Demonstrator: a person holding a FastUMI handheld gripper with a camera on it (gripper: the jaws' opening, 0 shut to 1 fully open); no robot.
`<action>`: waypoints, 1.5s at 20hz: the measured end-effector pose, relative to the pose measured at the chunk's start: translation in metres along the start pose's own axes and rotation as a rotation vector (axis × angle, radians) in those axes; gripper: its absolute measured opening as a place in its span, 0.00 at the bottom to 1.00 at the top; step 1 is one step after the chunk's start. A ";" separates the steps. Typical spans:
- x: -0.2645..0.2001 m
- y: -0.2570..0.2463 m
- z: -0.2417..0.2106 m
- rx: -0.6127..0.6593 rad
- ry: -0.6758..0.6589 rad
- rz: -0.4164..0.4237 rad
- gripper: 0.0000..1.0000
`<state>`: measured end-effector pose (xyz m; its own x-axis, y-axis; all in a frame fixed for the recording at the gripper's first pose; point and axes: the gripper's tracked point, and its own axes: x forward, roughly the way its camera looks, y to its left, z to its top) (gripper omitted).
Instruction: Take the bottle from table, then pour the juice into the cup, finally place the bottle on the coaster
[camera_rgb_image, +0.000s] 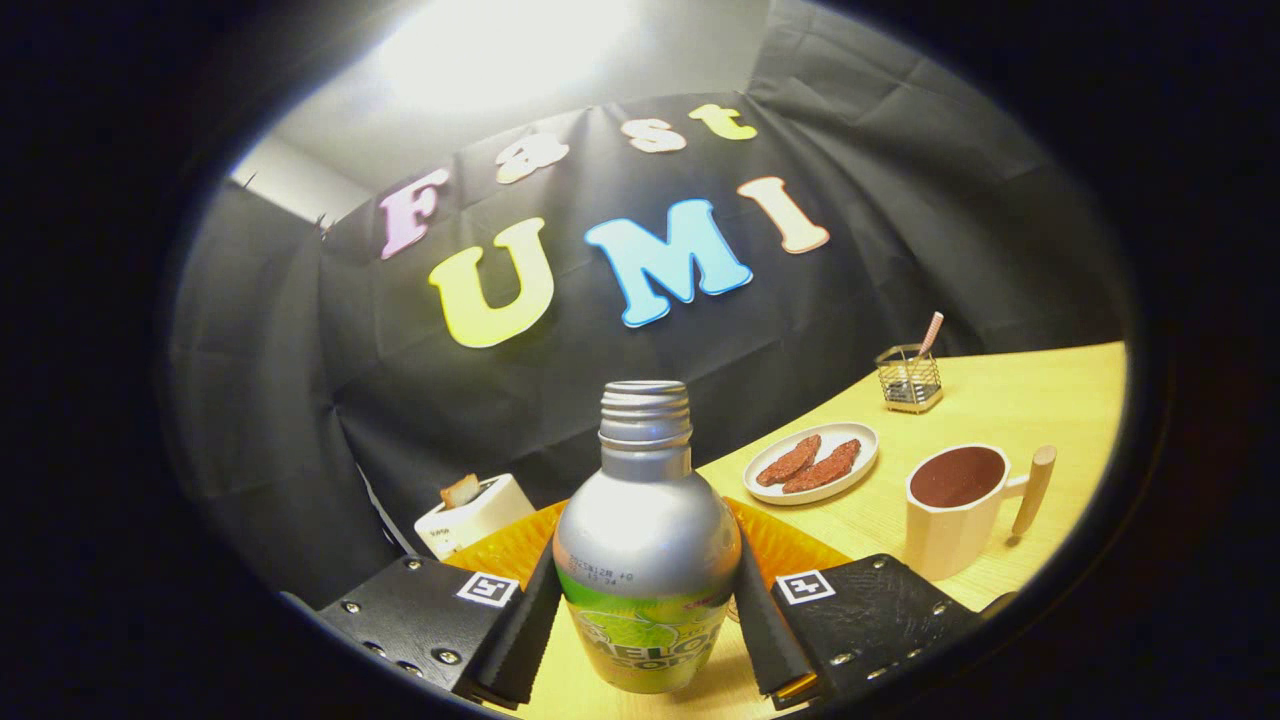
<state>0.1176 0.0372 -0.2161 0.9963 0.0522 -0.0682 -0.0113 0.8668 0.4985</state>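
— Silver bottle (646, 530) sits clamped between the gripper (646, 625) fingers, cap off, over the orange coaster (790, 545). Is the pouring finished?

— Seemingly: the cup (955, 510) to the right holds dark liquid. Only the set-down remains.

— Any obstacles?

— Toaster (475, 512) left, plate (812, 462) beyond; open table (1030, 400) elsewhere

Tool (645, 610) with two flat dark plates, silver screws, a square black-and-white marker on each
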 end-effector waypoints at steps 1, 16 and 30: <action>0.003 -0.001 0.004 0.030 -0.003 0.001 0.79; 0.039 -0.035 0.013 0.682 -0.001 0.038 0.79; 0.031 -0.050 0.021 1.042 -0.080 0.065 0.78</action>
<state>0.1513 -0.0143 -0.2253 0.9996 0.0176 0.0232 -0.0233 0.0052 0.9997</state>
